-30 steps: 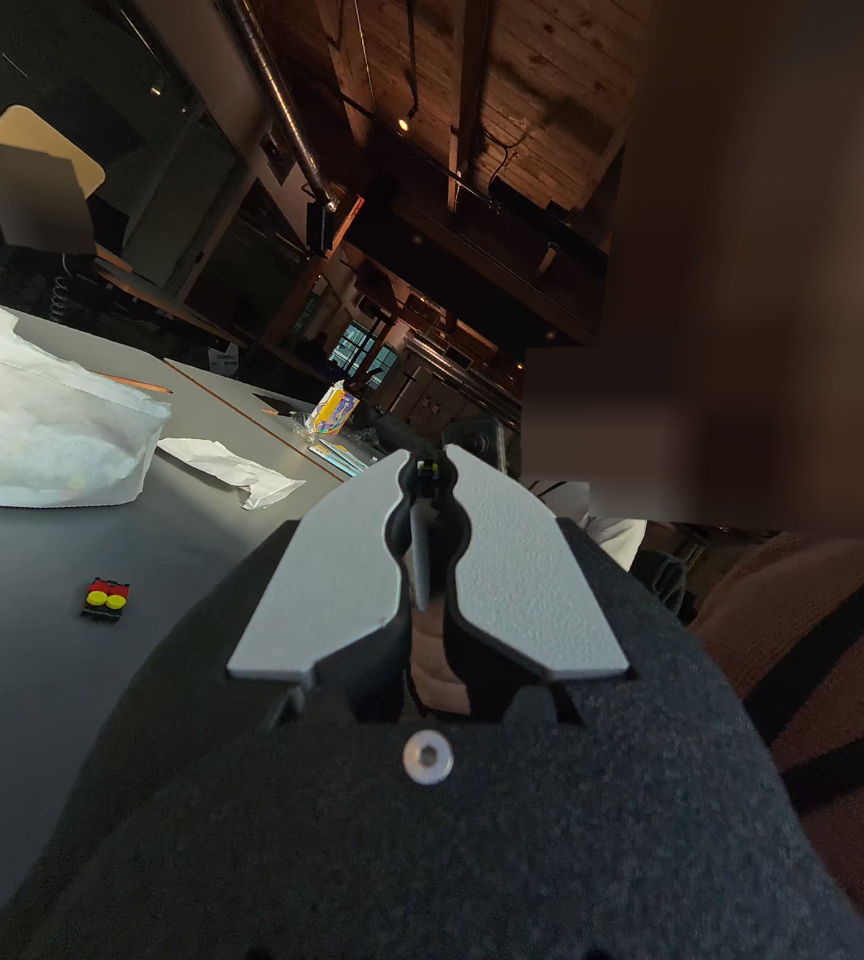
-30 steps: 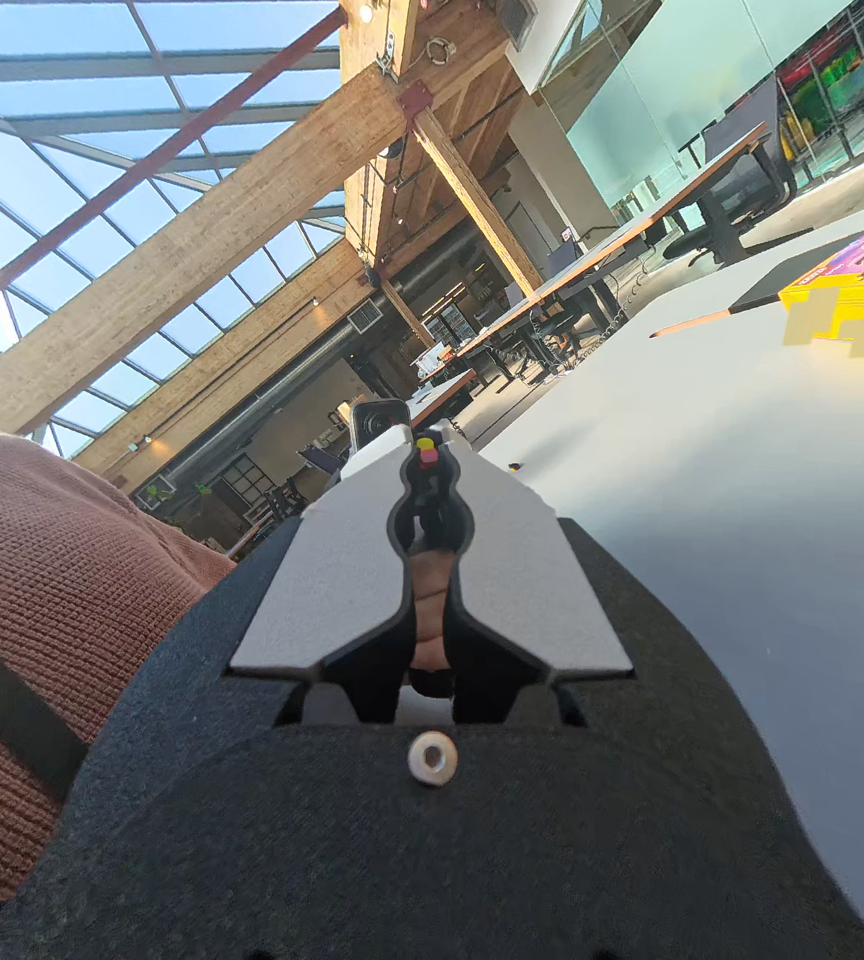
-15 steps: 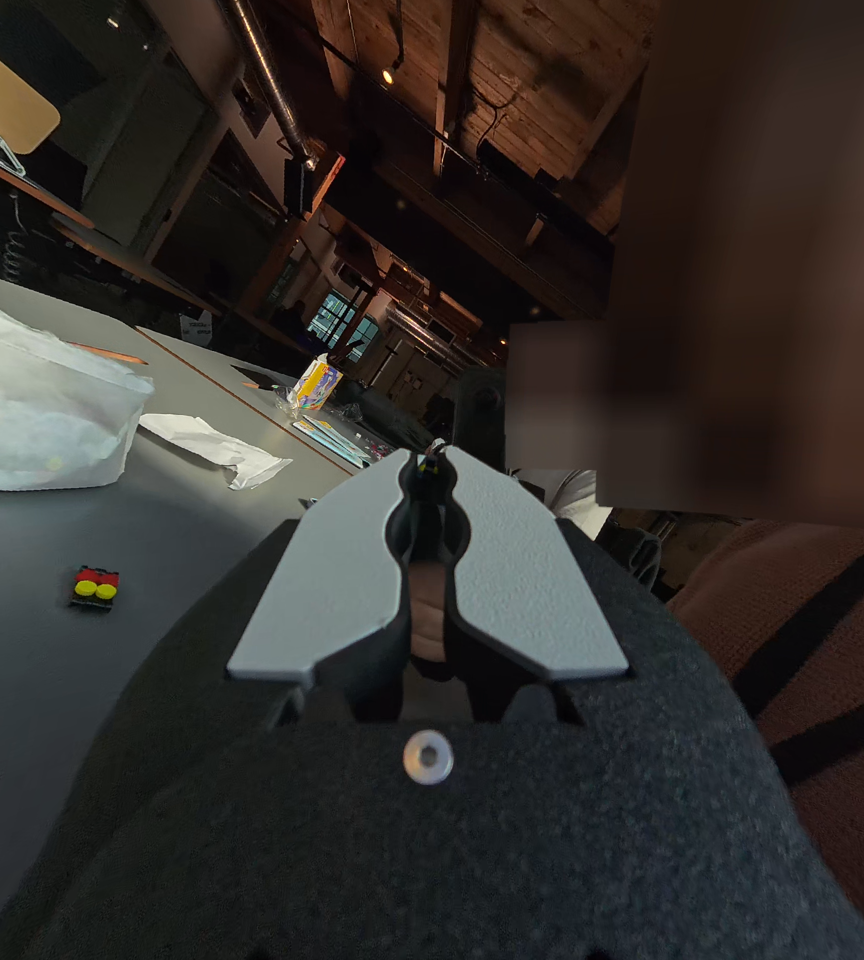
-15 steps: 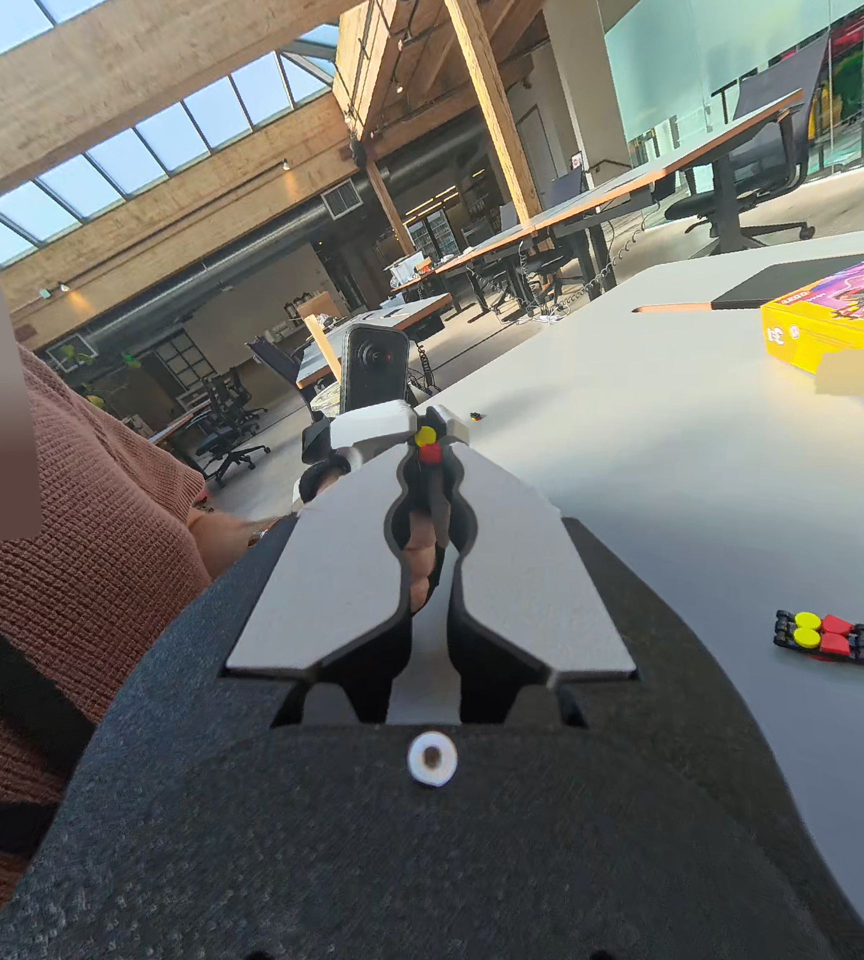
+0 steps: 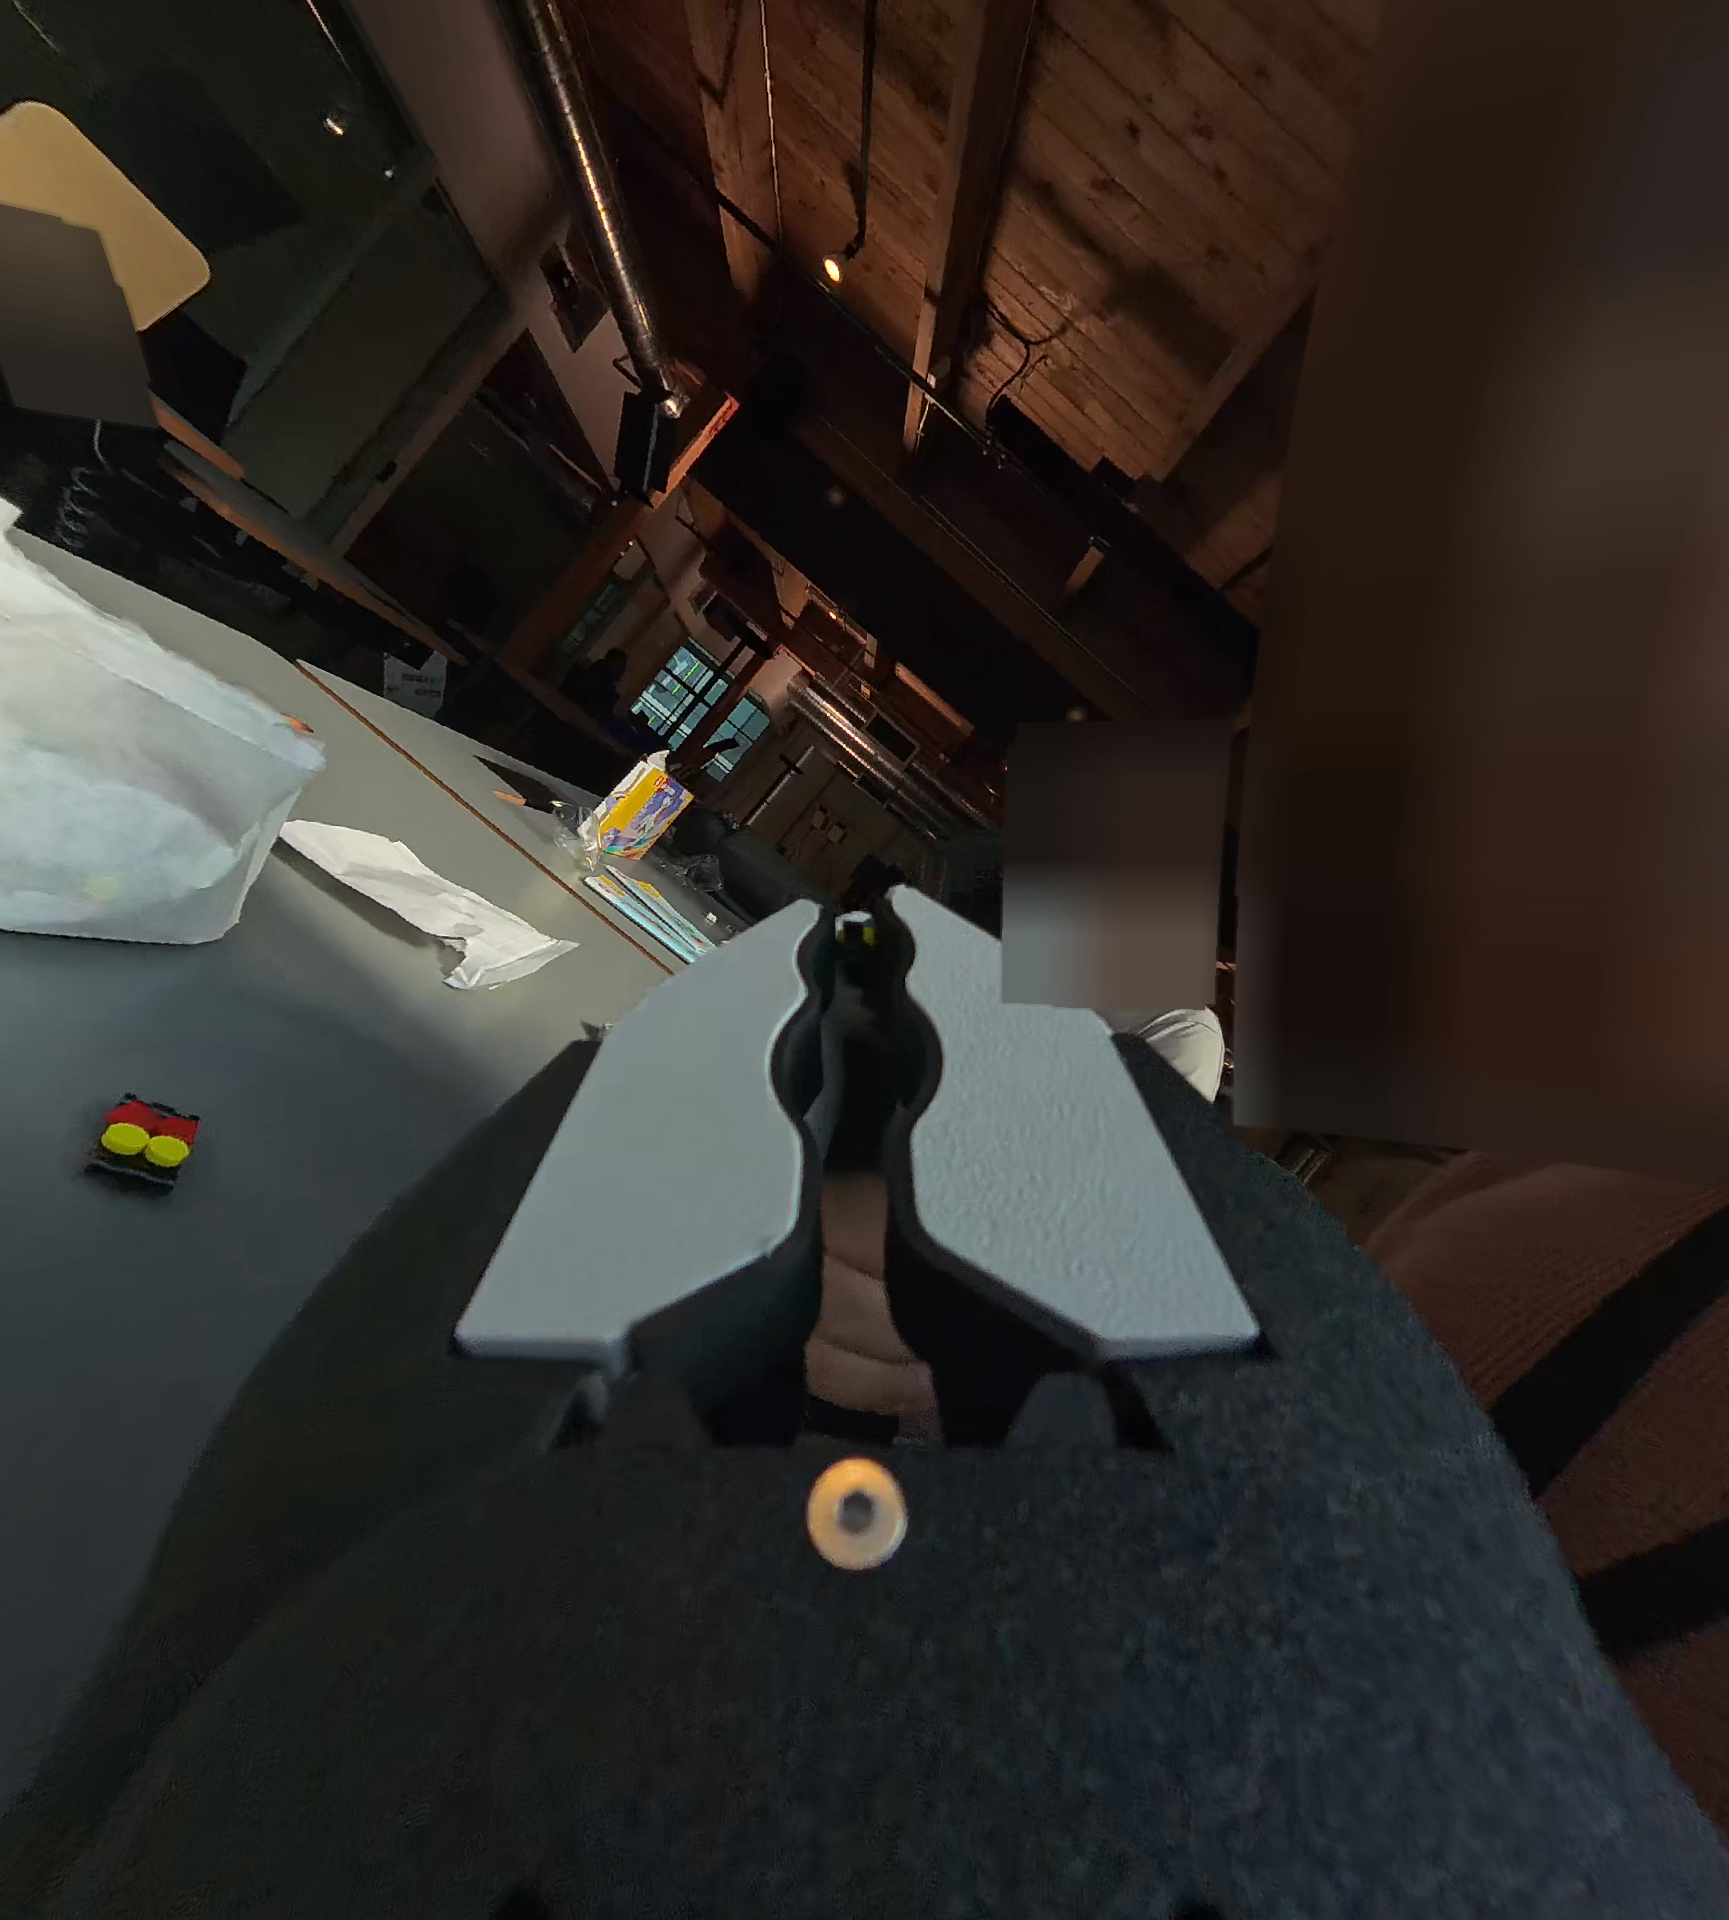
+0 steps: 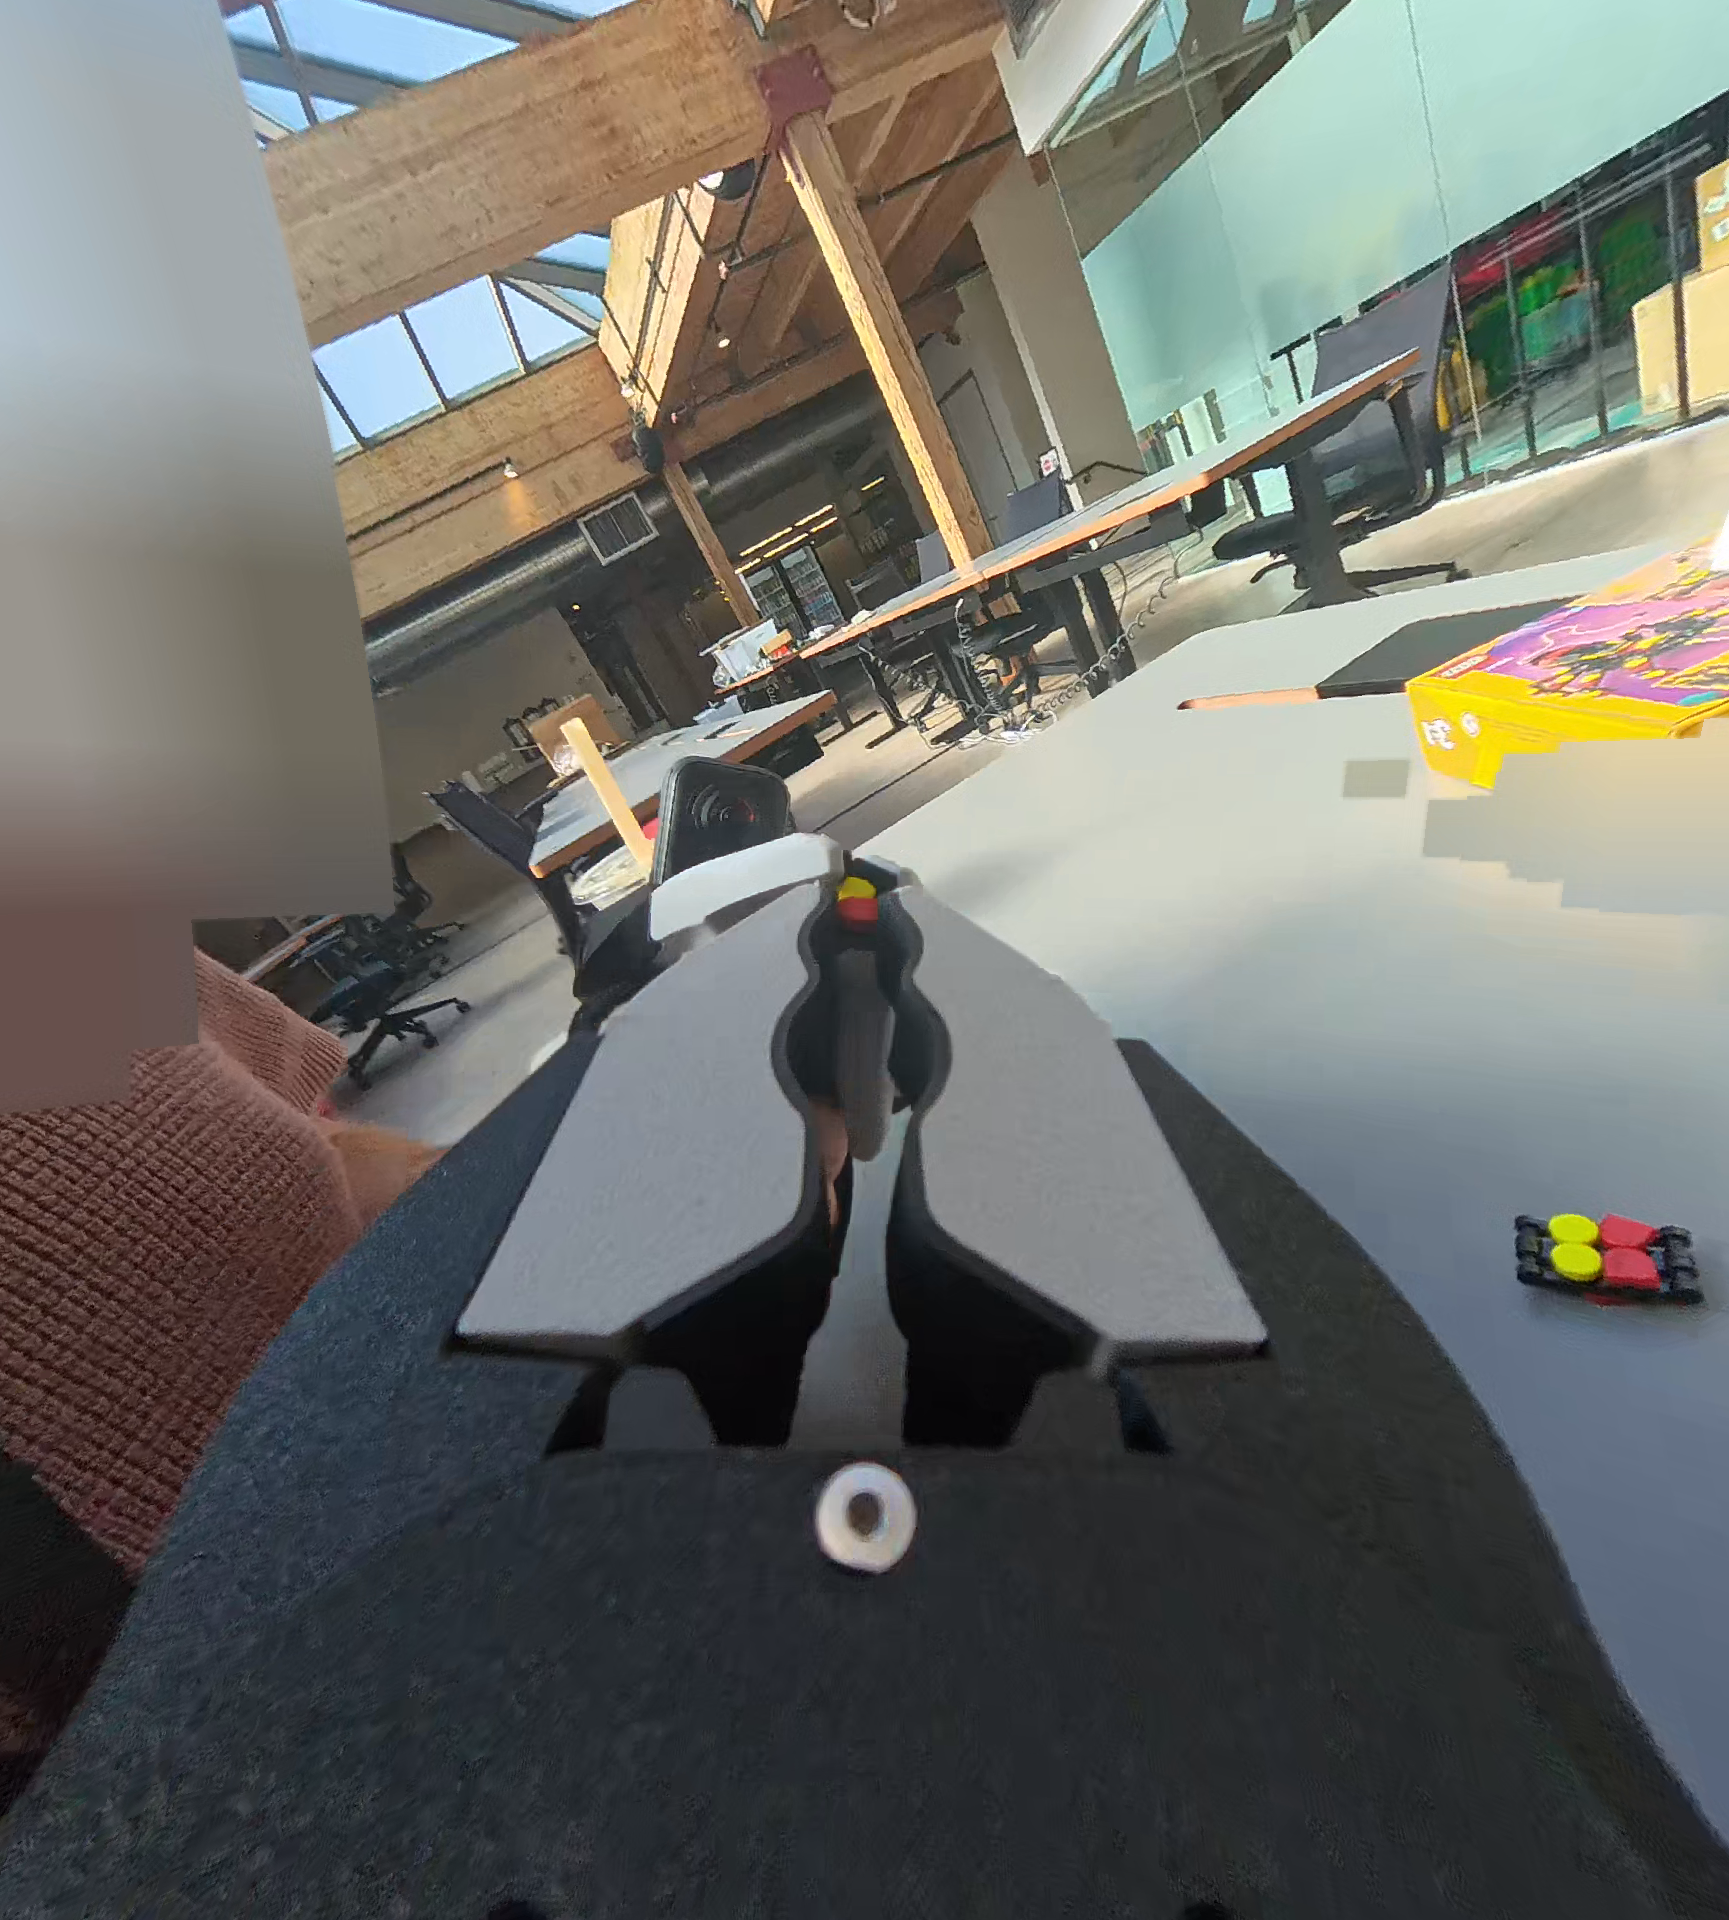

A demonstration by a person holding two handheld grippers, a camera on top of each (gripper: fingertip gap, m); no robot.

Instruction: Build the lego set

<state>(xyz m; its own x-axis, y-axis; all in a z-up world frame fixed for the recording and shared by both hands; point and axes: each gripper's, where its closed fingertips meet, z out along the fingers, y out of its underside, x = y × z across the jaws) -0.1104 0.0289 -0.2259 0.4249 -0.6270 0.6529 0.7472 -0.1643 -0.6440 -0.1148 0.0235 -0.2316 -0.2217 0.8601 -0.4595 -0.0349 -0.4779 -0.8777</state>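
The right gripper [image 6: 858, 904] is pressed together on a small lego piece [image 6: 856, 900], yellow on top and red below, pinched at the very tips and held above the table [image 6: 1203, 997]. The left gripper [image 5: 855, 920] meets it tip to tip; its jaws are also pressed nearly together, with a speck of yellow and white showing between them, but whether it grips the piece or merely touches it cannot be told. In the right wrist view the left gripper's pale finger and its black camera [image 6: 725, 816] stand just behind the piece.

On the table, off to the side of both grippers, lies a small lego assembly [image 5: 145, 1143]: a flat black base with two yellow round tiles beside two red ones, black clips at each end.

Farther on in the left wrist view lie a white paper bag [image 5: 81, 810] and a crumpled white sheet [image 5: 434, 914], then a colourful box [image 5: 644, 816] and booklets [image 5: 652, 904] near the far edge. In the right wrist view a yellow and purple box [image 6: 1608, 686] lies flat, its front partly masked; the printing is too small to make out. A person's rust knitted sleeve [image 6: 101, 1236] borders the frame.
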